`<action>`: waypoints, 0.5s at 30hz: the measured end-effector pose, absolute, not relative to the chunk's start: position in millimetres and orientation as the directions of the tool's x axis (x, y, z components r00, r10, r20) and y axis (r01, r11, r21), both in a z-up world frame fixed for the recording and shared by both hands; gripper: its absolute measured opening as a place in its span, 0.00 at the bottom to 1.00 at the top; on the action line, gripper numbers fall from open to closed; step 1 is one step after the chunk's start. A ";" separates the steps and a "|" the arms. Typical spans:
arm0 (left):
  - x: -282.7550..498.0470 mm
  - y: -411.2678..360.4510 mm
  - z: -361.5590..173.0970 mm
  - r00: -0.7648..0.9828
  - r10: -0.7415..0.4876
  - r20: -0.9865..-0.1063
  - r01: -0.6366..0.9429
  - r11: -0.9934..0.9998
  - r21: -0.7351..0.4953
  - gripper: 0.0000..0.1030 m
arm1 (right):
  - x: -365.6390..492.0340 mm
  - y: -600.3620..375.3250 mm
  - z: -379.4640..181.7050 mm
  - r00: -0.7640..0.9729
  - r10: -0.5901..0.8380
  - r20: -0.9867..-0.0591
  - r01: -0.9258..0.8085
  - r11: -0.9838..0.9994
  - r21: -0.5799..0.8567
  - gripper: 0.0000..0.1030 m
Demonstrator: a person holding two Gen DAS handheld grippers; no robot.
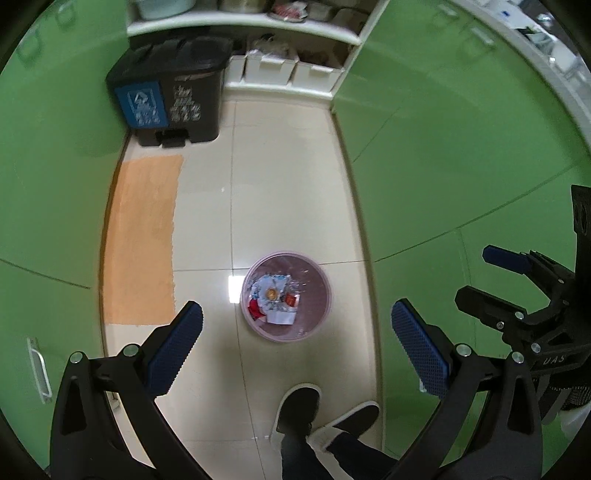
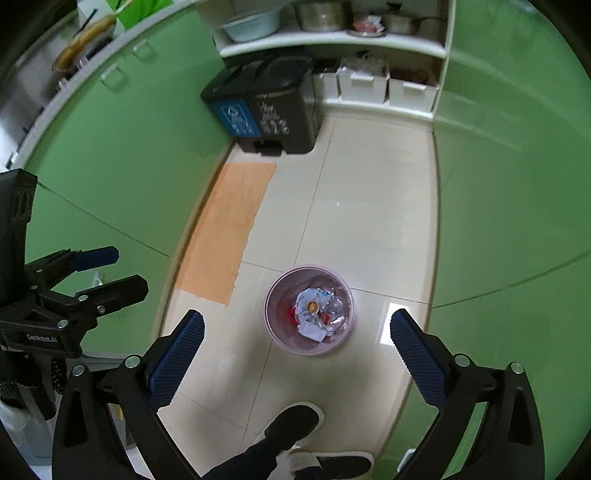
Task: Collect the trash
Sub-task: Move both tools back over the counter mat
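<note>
Pink plastic wastebasket point(image 1: 285, 295) stands on the cream tiled floor point(image 1: 288, 184), holding crumpled wrappers and paper point(image 1: 275, 299). Left gripper point(image 1: 295, 347) and right gripper point(image 2: 297, 349) hover high above it, fingers spread wide, gripping nothing. Black two-compartment pedal bin point(image 1: 170, 88) stands well beyond, against green cabinets point(image 1: 51, 166), near an orange mat point(image 1: 144, 236).

Print on the bin point(image 1: 173, 98) labels was too blurred to read. Wrappers in the basket point(image 2: 309, 345) were too small to identify. Shelf point(image 1: 240, 20) items were cut off by the top edge. The person's legs point(image 1: 314, 454) ran off the bottom edge.
</note>
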State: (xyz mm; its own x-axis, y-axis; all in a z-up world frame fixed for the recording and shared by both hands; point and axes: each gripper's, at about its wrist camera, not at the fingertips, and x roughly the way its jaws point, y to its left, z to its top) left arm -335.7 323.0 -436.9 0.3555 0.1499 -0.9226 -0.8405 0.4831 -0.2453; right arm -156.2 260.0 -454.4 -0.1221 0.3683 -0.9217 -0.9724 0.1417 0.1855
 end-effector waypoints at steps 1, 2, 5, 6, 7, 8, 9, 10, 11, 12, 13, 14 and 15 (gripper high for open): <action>-333.9 320.6 -422.7 0.360 0.152 -0.920 -0.835 0.492 -0.246 0.97 | -154.2 256.3 -442.8 -0.118 0.375 -0.919 -0.971 0.150 0.186 0.94; -331.5 317.5 -408.6 0.366 0.154 -0.918 -0.830 0.501 -0.247 0.97 | -151.8 251.1 -427.1 -0.111 0.385 -0.916 -0.970 0.160 0.185 0.94; -322.4 306.8 -355.9 0.388 0.163 -0.907 -0.812 0.526 -0.253 0.97 | -143.7 232.9 -375.6 -0.090 0.419 -0.904 -0.963 0.196 0.186 0.94; -320.3 304.3 -343.4 0.394 0.164 -0.904 -0.807 0.533 -0.254 0.97 | -141.2 226.2 -356.9 -0.082 0.431 -0.899 -0.960 0.209 0.188 0.94; -317.2 301.4 -327.3 0.399 0.171 -0.901 -0.801 0.542 -0.253 0.97 | -139.0 221.1 -343.7 -0.077 0.441 -0.894 -0.958 0.217 0.189 0.94; -314.1 298.3 -312.8 0.405 0.175 -0.897 -0.796 0.551 -0.252 0.97 | -136.1 214.8 -327.2 -0.069 0.453 -0.889 -0.955 0.227 0.190 0.94; -310.4 294.7 -293.9 0.416 0.180 -0.891 -0.786 0.565 -0.252 0.97 | -133.6 206.2 -305.8 -0.058 0.471 -0.880 -0.953 0.237 0.190 0.94; -307.1 291.5 -277.7 0.427 0.186 -0.885 -0.776 0.577 -0.253 0.97 | -131.2 199.5 -288.9 -0.047 0.488 -0.872 -0.951 0.244 0.188 0.94; -304.8 288.6 -265.9 0.436 0.190 -0.880 -0.769 0.587 -0.254 0.97 | -129.6 193.9 -274.6 -0.038 0.501 -0.865 -0.950 0.251 0.187 0.94; -300.2 285.3 -249.1 0.449 0.193 -0.872 -0.755 0.604 -0.255 0.97 | -127.1 186.9 -257.5 -0.028 0.517 -0.855 -0.948 0.259 0.188 0.94; -295.7 282.3 -233.4 0.463 0.198 -0.864 -0.741 0.621 -0.256 0.97 | -124.1 179.6 -242.4 -0.020 0.534 -0.845 -0.945 0.265 0.191 0.94; -291.3 279.7 -219.5 0.475 0.202 -0.857 -0.731 0.633 -0.255 0.97 | -122.1 173.9 -229.8 -0.011 0.549 -0.836 -0.943 0.272 0.192 0.94; -286.6 277.8 -206.0 0.485 0.208 -0.850 -0.721 0.645 -0.253 0.97 | -119.9 166.1 -214.7 0.004 0.566 -0.825 -0.941 0.282 0.189 0.94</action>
